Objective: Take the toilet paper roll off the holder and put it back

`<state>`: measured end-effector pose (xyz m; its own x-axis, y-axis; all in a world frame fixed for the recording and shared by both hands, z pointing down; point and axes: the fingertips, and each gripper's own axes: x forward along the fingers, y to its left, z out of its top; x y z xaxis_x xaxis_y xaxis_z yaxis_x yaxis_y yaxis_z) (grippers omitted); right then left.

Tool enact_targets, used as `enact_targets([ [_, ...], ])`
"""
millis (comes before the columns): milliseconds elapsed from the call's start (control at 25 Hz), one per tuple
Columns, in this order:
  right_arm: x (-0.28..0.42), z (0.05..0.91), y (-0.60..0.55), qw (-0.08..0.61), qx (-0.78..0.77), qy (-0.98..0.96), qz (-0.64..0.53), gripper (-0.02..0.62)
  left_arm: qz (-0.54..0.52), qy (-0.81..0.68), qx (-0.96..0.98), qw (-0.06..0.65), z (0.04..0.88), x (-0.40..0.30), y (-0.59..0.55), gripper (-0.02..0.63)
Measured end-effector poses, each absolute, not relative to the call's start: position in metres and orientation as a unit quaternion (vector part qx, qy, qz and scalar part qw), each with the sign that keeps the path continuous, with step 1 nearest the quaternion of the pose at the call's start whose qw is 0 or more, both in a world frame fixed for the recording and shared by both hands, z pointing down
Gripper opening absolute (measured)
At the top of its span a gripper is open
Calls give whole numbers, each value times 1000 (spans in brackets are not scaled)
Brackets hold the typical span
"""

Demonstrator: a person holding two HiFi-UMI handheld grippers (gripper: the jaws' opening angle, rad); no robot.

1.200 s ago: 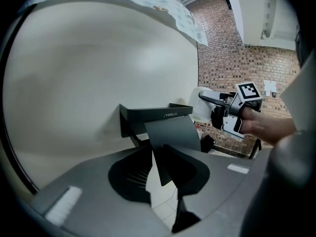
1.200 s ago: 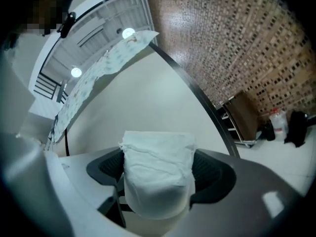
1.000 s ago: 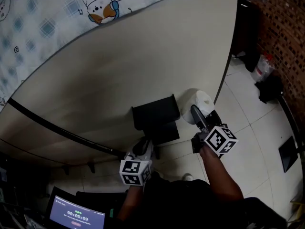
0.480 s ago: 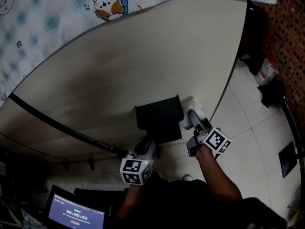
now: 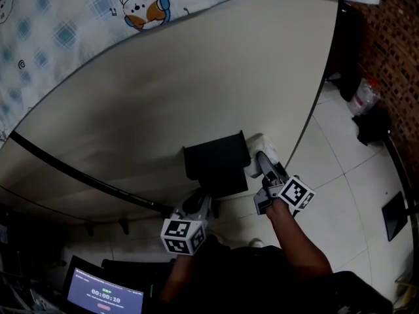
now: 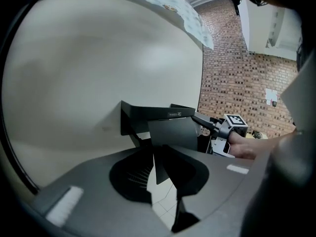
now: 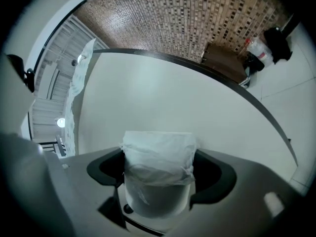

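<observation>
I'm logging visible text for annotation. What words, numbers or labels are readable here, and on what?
"00:00:10" on the screen; its other lines are too small to read.
Print on the black holder: too small to read.
White sheet on the brick wall: blurred, unreadable.

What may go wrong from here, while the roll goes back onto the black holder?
1. The right gripper holds the toilet paper roll, whose outer layer looks crumpled, beside one end of the holder; it may slip or snag on that end.
2. The jaws of the left gripper are closing around the thin black flap of the holder but seem not to press it yet; if the flap slips out, it may block the roll.
</observation>
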<state>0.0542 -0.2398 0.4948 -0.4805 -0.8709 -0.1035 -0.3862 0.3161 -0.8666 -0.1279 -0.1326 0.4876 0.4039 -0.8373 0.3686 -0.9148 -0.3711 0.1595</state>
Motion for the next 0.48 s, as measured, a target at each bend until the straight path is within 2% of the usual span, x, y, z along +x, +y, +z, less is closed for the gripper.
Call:
enact_targets([
  [120, 49, 490, -240, 320, -398, 751, -419, 402, 112, -532, 821, 173, 488, -128, -133, 78],
  [320, 37, 491, -241, 295, -389, 773, -406, 402, 110, -530, 822, 178, 489, -128, -134, 80],
  [480, 32, 495, -240, 306, -361, 773, -422, 402, 109, -528, 822, 181, 489, -128, -134, 80],
])
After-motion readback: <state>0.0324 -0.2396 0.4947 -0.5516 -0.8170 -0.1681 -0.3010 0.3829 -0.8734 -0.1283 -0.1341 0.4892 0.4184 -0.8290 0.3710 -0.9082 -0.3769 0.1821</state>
